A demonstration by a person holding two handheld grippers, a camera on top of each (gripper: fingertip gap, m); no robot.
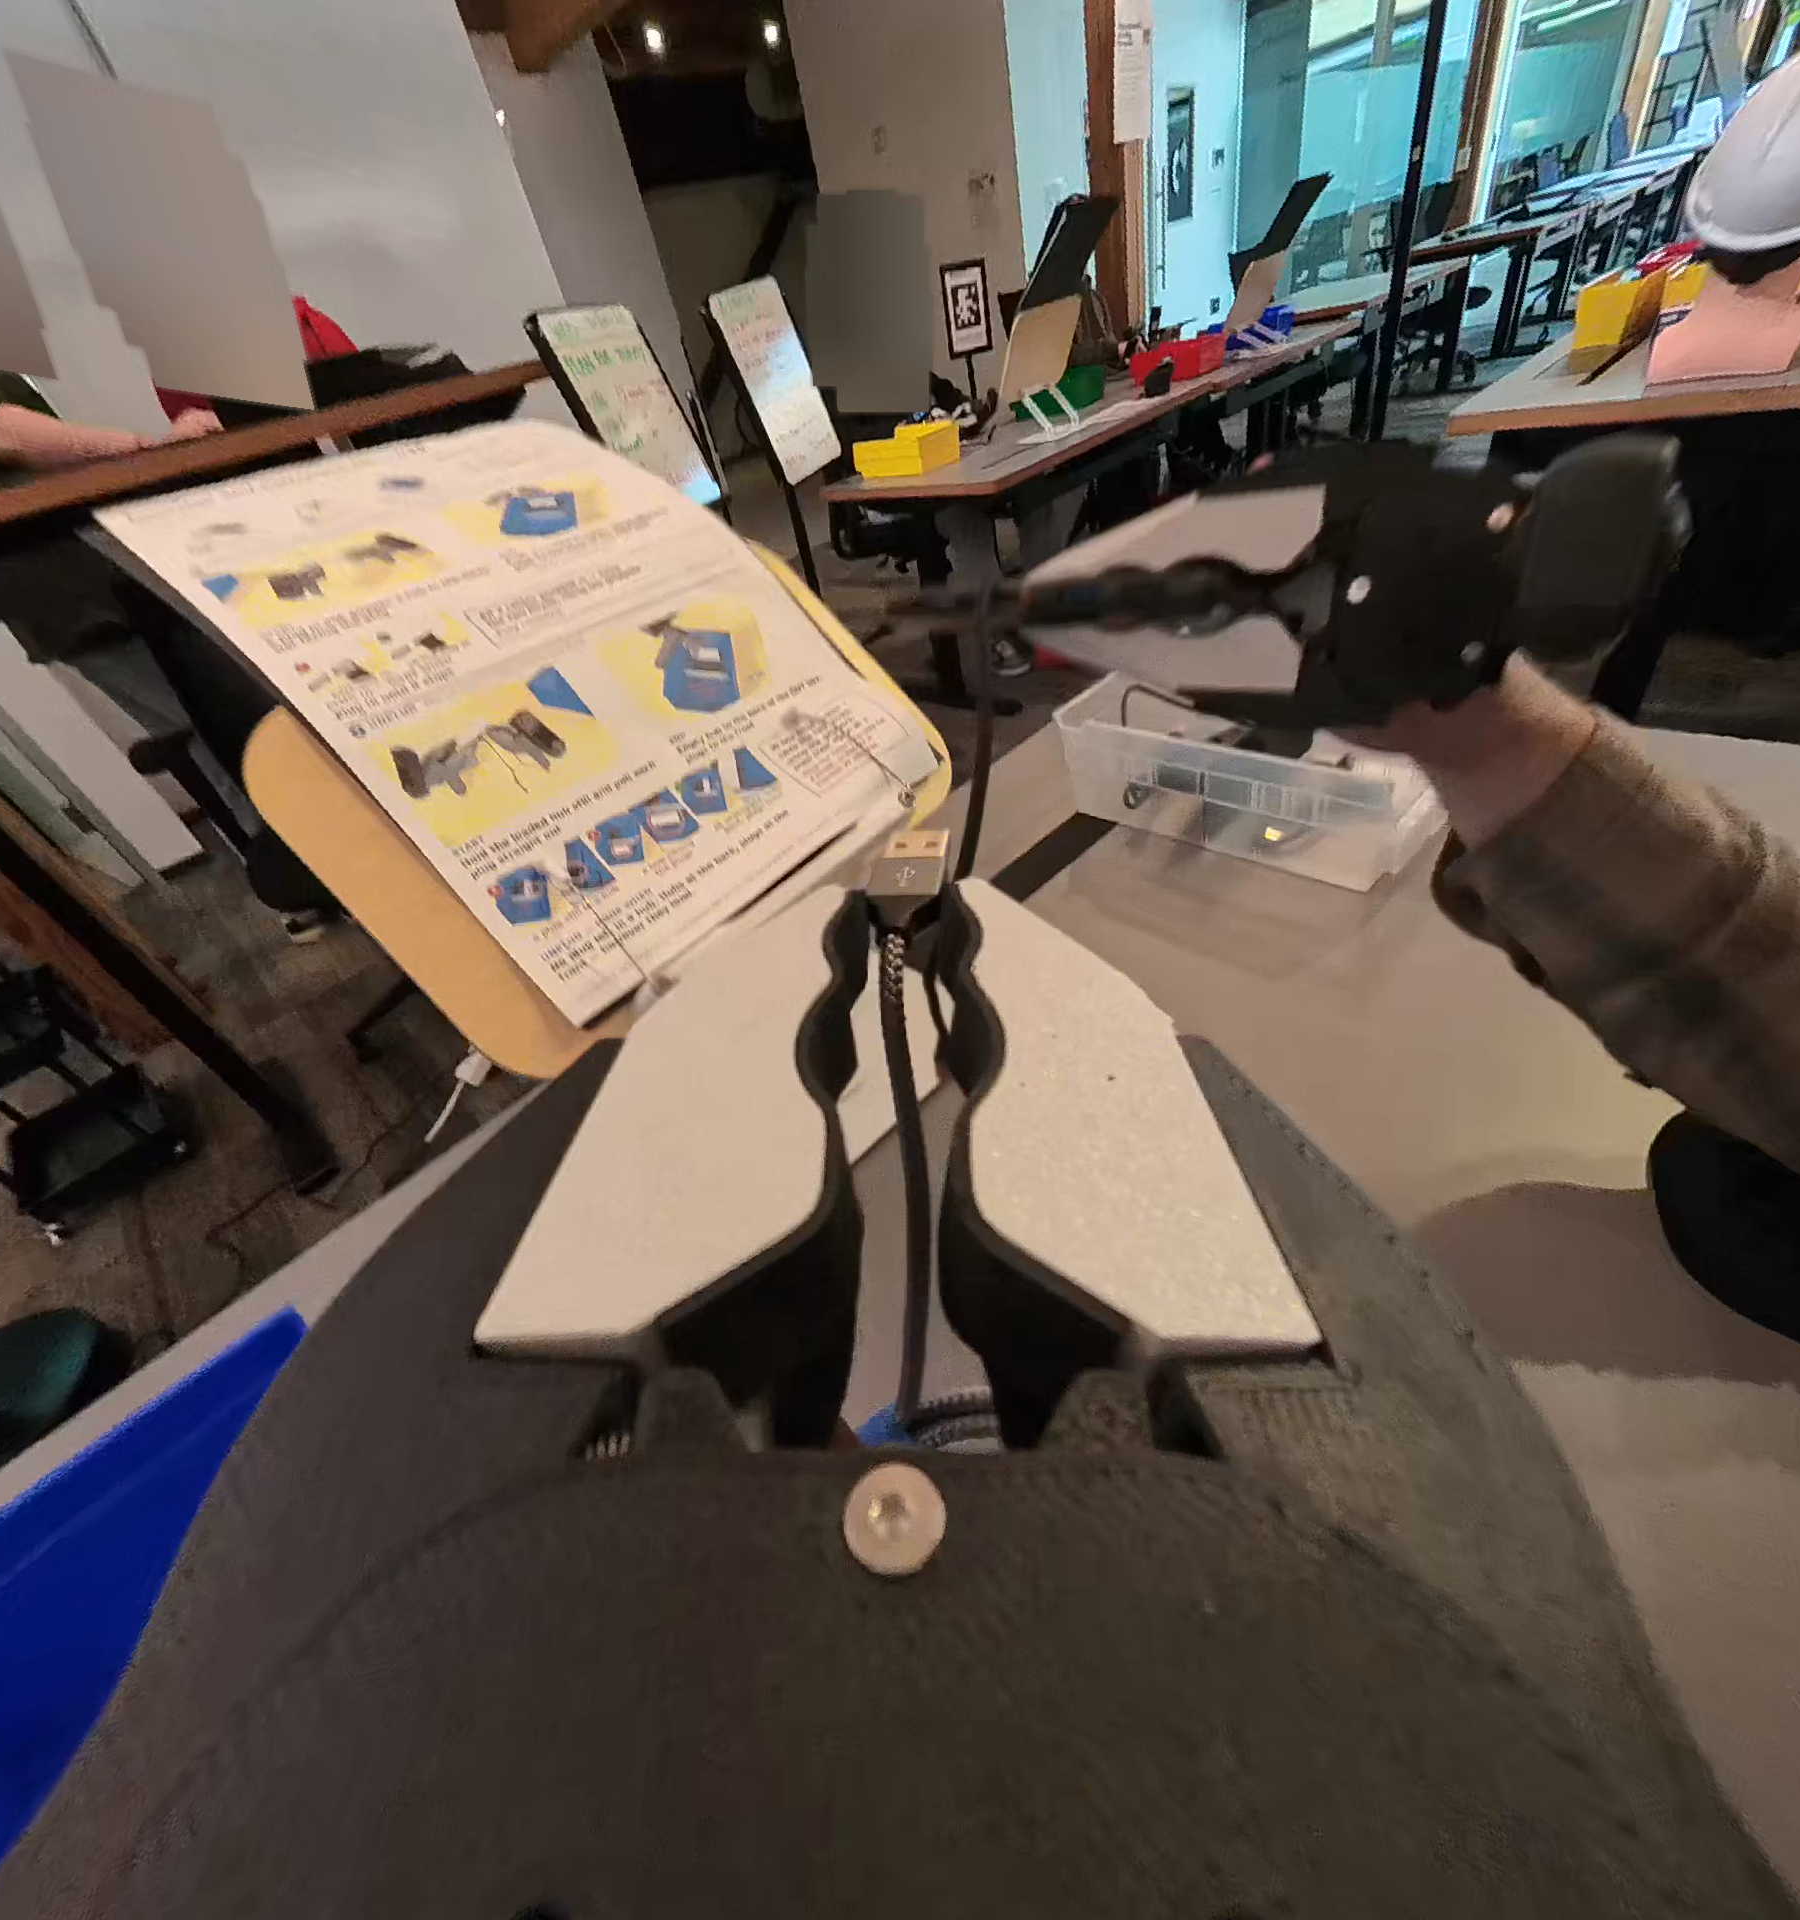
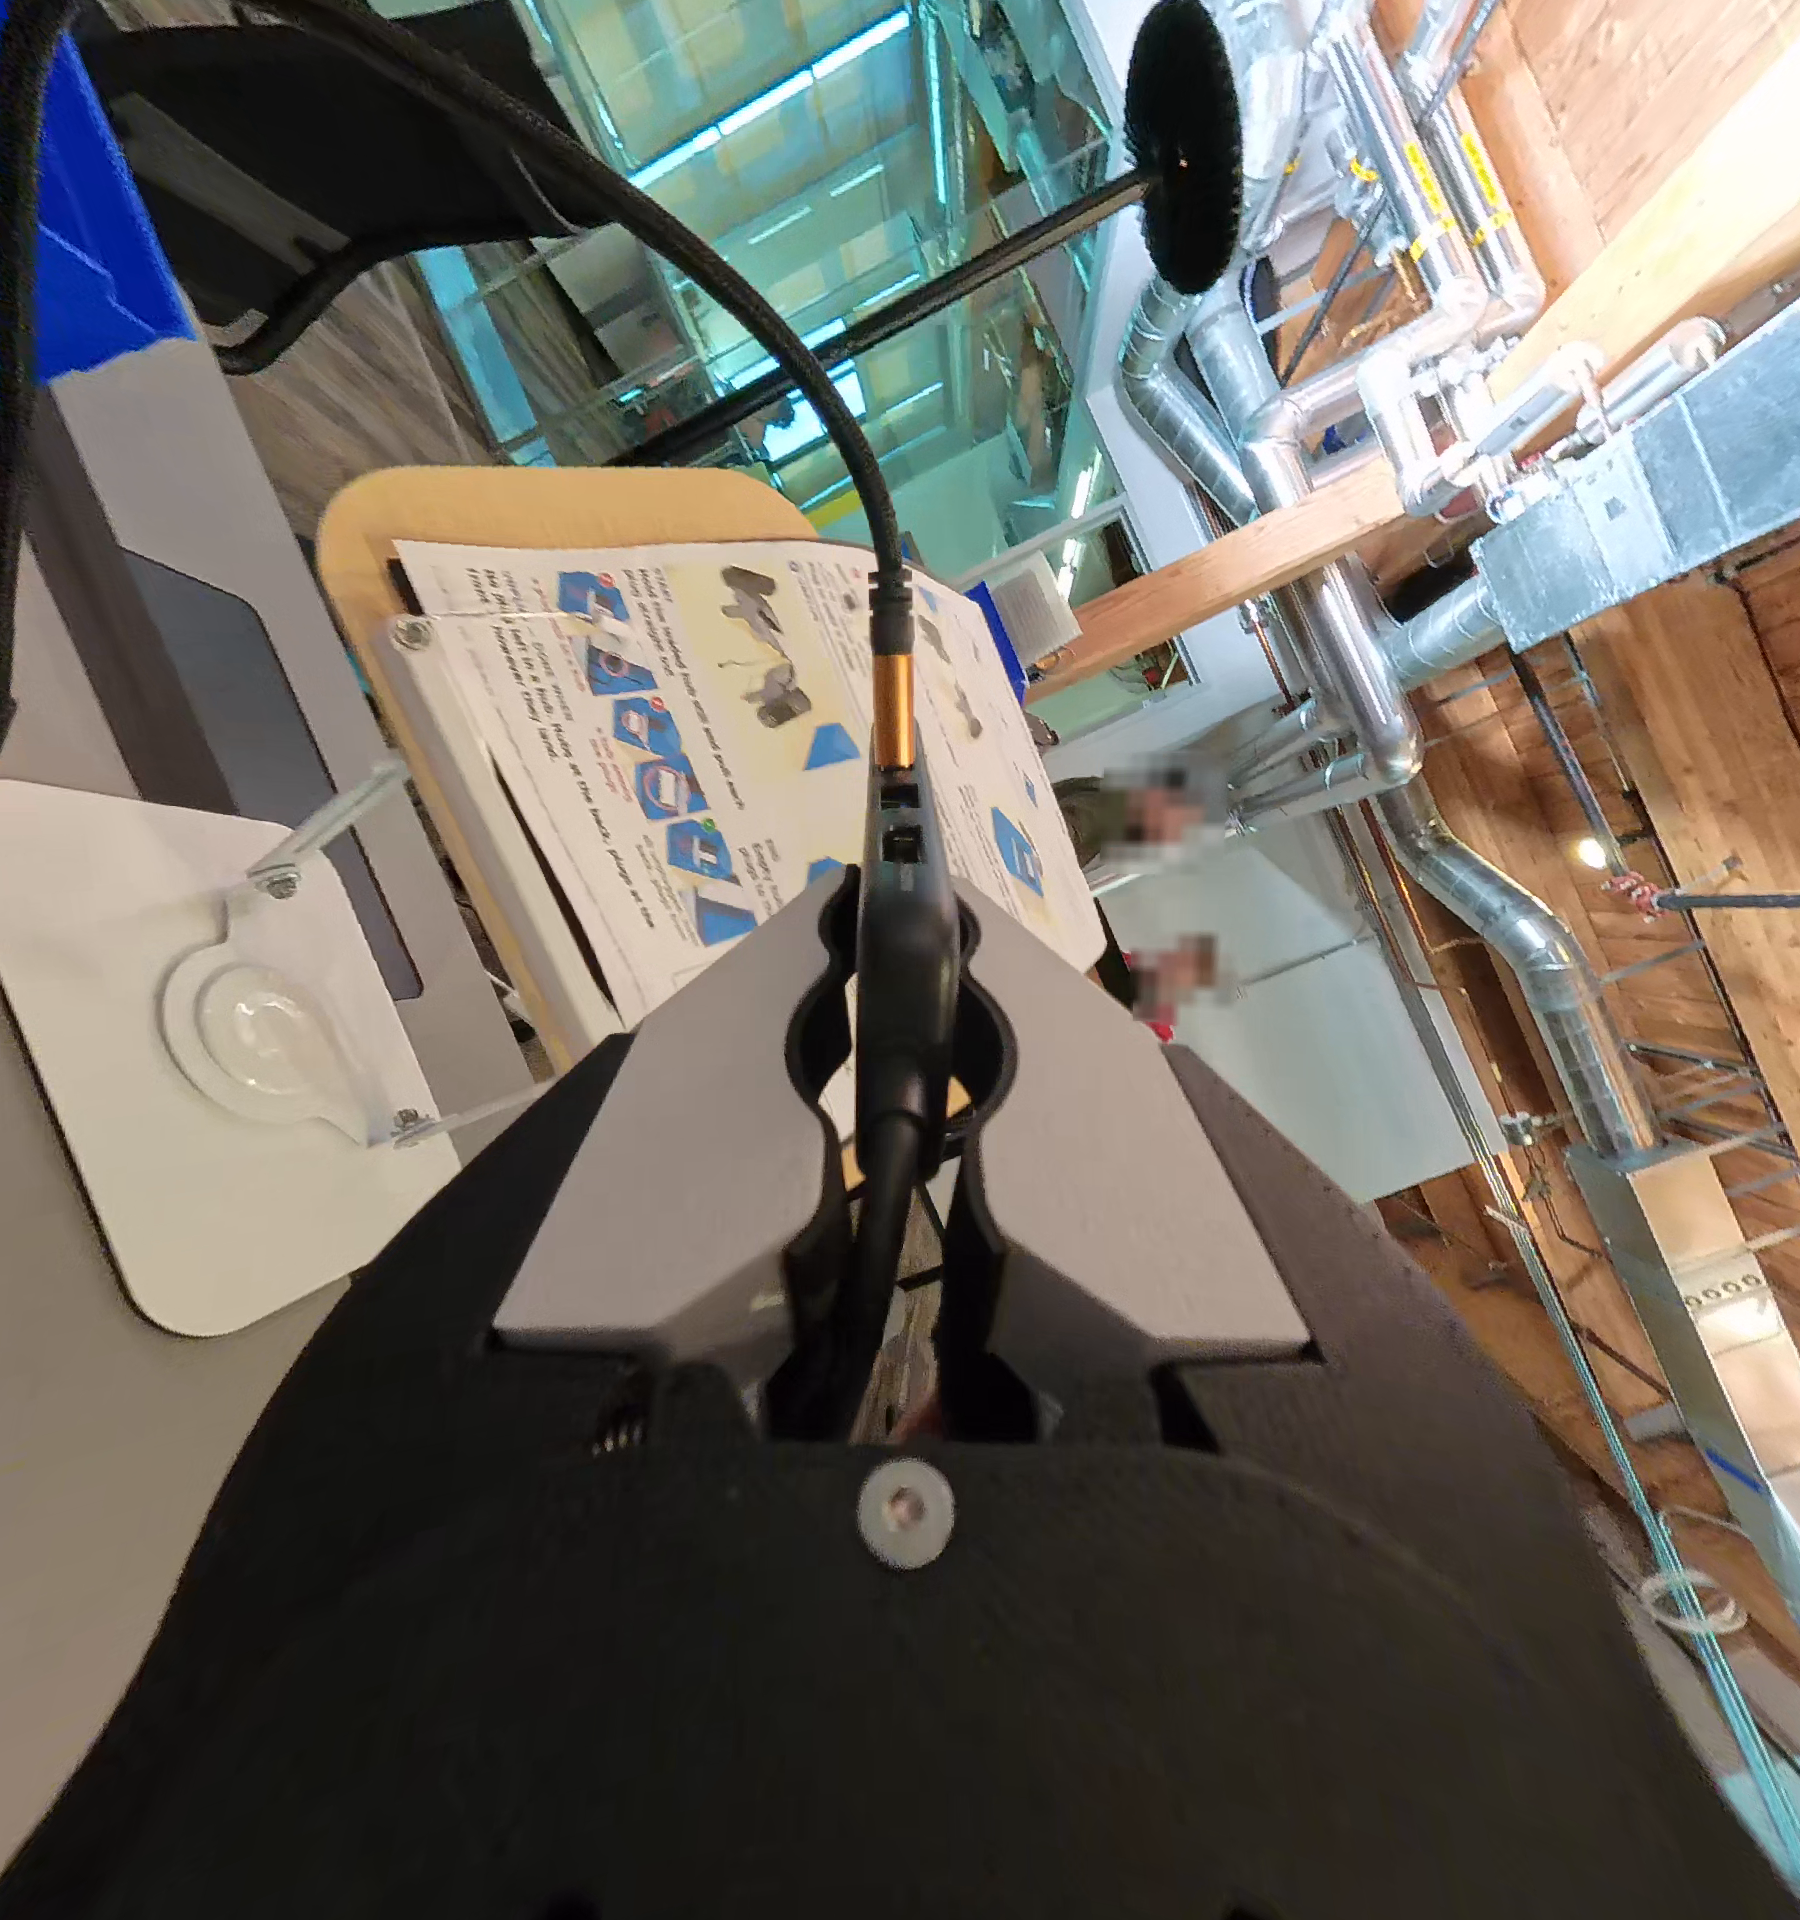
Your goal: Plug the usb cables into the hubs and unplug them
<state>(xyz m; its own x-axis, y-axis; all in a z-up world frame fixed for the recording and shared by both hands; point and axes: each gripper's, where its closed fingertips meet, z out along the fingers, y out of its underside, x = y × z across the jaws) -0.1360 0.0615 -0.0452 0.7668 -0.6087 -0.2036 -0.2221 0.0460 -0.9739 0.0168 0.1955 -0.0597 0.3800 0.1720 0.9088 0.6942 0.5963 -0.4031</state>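
Over the grey table (image 1: 1291,1039) with its propped instruction sheet (image 1: 522,665) and clear bin (image 1: 1239,800), both grippers are up in the air. The right gripper (image 2: 901,914) is clamped on a slim black hub (image 2: 906,935), one black braided cable (image 2: 771,312) plugged into its tip by a copper-collared plug (image 2: 892,707). The left gripper (image 1: 906,914) is pinched shut on a grey braided cable (image 1: 901,1091), its gold USB plug (image 1: 908,862) poking just past the fingertips, well apart from the hub.
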